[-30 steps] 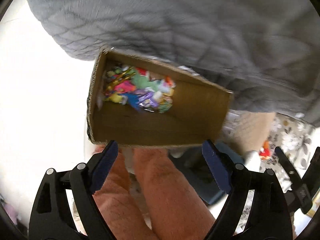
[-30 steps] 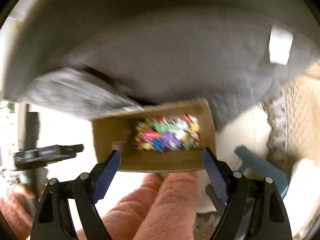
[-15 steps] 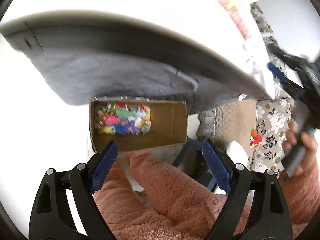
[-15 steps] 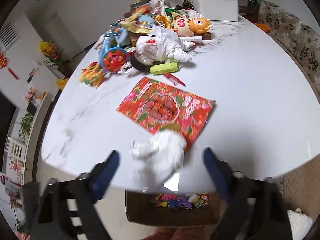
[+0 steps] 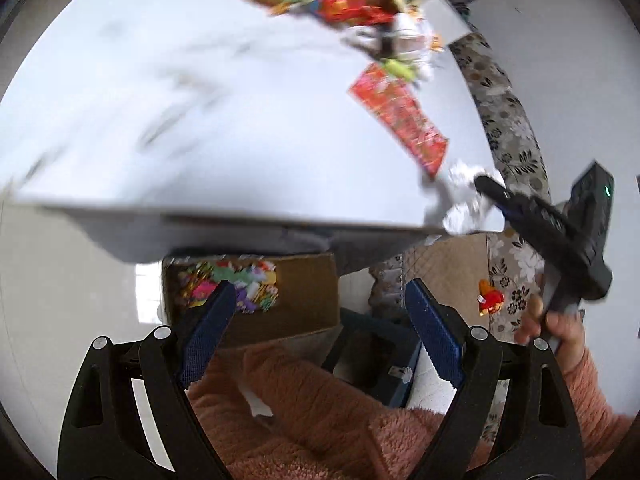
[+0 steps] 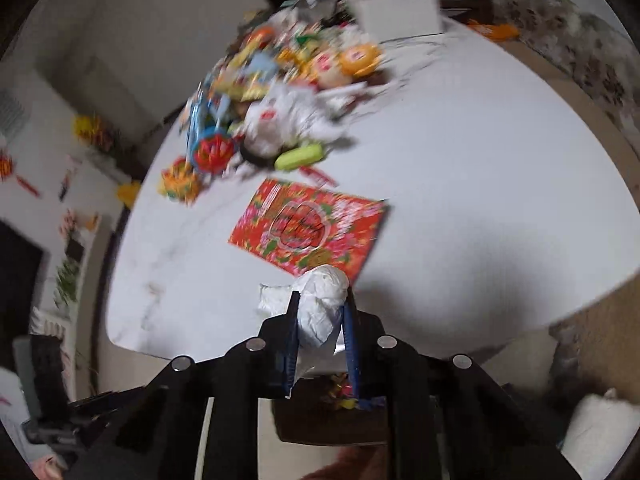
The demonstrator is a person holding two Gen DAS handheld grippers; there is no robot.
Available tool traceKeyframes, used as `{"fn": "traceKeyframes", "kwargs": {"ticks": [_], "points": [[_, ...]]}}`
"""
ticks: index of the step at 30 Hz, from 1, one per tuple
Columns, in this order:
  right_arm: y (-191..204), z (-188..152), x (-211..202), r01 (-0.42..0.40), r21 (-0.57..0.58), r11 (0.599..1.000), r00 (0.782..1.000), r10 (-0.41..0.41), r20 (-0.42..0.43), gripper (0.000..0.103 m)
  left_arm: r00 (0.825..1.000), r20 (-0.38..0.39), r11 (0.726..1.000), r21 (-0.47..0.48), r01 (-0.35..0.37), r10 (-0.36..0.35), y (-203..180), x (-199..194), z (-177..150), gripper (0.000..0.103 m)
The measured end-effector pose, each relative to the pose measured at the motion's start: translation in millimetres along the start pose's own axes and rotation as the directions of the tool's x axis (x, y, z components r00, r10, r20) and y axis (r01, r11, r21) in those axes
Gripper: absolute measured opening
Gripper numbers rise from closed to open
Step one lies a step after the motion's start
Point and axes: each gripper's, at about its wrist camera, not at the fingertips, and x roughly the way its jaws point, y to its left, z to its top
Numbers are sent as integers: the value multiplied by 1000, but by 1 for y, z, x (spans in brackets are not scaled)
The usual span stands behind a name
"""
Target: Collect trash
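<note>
While the right gripper (image 6: 320,312) clamps a crumpled white tissue (image 6: 322,304) at the table's near edge, the left gripper (image 5: 316,328) hangs wide open and empty.

Where both cameras looked under the table 1 second ago, they now look over the white marble tabletop (image 6: 460,184); the right jaws have just been closing, and the tissue that lay loose between them half a second ago is now pinched between the 2 blue pads; it touches the corner of a red patterned sheet (image 6: 308,226); a blurred heap of toys and bags (image 6: 280,112) sits further back; below the table stands a cardboard box (image 5: 304,300) of colourful wrappers, partly hidden by the table edge and the left finger; floral upholstery (image 5: 508,120) runs along the right side; motion blur smears the far clutter beyond telling.
</note>
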Motion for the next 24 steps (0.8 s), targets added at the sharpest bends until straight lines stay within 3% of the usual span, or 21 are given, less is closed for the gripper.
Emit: {"fn": "traceKeyframes", "kwargs": {"ticks": [3,7,9,12,14,17,20,24], "points": [[-15,-3,-25,-6,37,999,999,4,40,20,997,-18,997,-32,76,-76,-27,21,29,84],[-37,-8,-54,-10,78,997,996,3,91,20,995,-25,989,-113,96,-99,-65,60,67,84],[-47,-12,-64,-15,95,995,995,5,104,20,998,-9,986,-154,57,-59,-86,78,88,84],[-57,-16,-73,-21,106,994,994,9,110,20,997,-12,966,-246,-75,75,-108,105,114,84],[-60,-16,-74,-22,105,994,994,10,113,20,989,-47,930,-334,-151,143,-112,119,124,84],[-67,-15,-77,-44,104,994,993,32,112,20,976,-86,847,-484,-218,202,-114,139,136,85],[-70,-10,-76,-68,87,994,992,58,109,21,965,-86,795,-550,-254,248,-120,144,145,88],[-77,-1,-73,-102,85,991,990,93,104,22,941,-142,754,-566,-332,307,-127,151,152,90]]}}
